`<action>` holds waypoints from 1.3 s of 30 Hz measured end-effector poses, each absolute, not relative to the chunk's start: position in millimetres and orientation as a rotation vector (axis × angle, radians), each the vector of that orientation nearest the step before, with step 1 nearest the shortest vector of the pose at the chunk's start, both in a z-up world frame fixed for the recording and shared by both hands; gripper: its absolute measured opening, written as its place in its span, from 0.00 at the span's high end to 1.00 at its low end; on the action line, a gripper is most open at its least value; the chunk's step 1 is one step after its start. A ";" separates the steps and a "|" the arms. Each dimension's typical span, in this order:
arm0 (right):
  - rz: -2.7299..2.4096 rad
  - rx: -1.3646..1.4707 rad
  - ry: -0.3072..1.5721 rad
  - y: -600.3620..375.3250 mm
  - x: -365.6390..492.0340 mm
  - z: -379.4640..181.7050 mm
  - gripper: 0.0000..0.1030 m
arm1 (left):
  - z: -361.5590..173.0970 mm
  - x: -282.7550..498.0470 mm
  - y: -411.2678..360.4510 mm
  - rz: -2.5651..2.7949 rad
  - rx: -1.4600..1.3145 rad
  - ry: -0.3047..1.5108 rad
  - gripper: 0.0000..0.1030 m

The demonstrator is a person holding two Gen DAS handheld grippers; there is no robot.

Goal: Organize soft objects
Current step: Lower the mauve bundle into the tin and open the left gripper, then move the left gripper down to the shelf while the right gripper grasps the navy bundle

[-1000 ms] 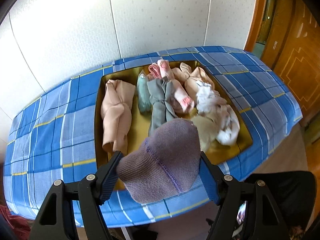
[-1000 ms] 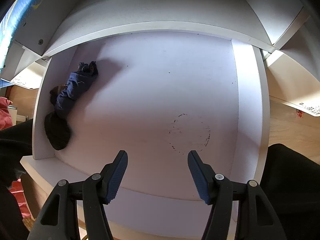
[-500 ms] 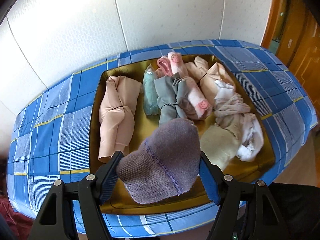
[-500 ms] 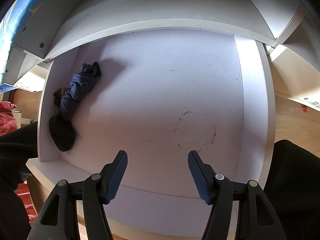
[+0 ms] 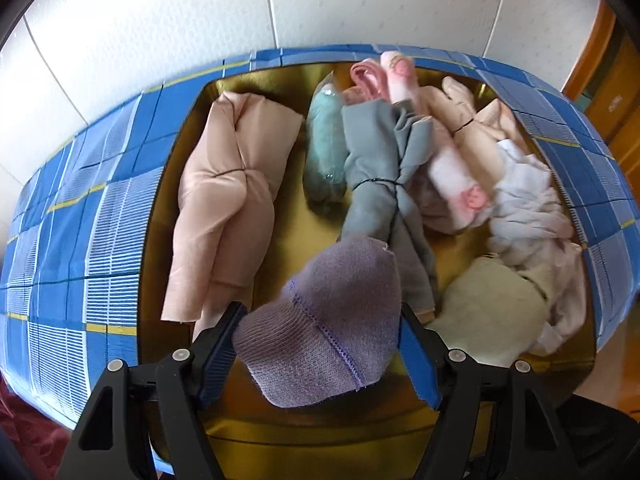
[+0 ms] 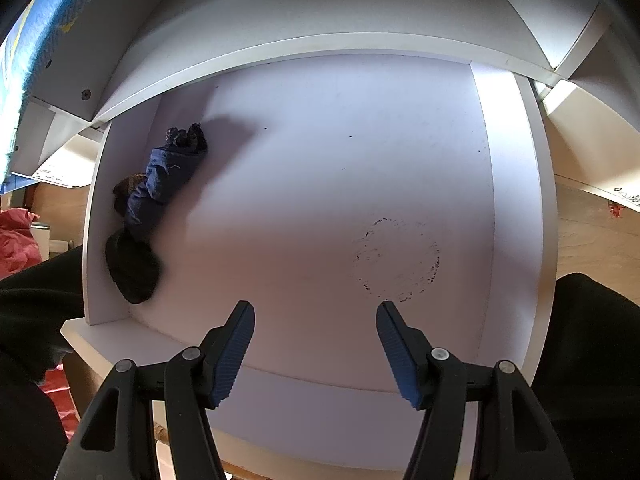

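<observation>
My left gripper (image 5: 320, 344) squeezes a purple knit sock (image 5: 326, 328) over the gold tray (image 5: 320, 428) of soft bundles. I think it is light, floppy and squashy, so holding its thick middle works best. It is fuzzy, with a stitched seam. My right gripper (image 6: 316, 344) is half open and empty above the white shelf (image 6: 340, 168).

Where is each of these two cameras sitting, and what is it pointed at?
Left wrist: rides on the left gripper, looking steeply down at a gold tray of bundled cloths; its fingers clamp a purple sock.
Right wrist: rides on the right gripper, looking down into a white shelf holding dark socks; its jaws are empty, dark clothing at both edges.
Shared: only blue checked cloth.
</observation>
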State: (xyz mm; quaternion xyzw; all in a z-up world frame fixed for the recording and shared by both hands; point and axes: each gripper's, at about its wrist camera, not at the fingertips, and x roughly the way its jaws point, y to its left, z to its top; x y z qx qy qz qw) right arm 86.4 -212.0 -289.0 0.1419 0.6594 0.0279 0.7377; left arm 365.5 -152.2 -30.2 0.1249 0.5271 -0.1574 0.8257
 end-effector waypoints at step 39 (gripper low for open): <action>0.101 0.263 1.393 -77.9 159.4 -327.5 0.36 | -59.4 204.5 64.4 -0.105 0.073 0.781 0.11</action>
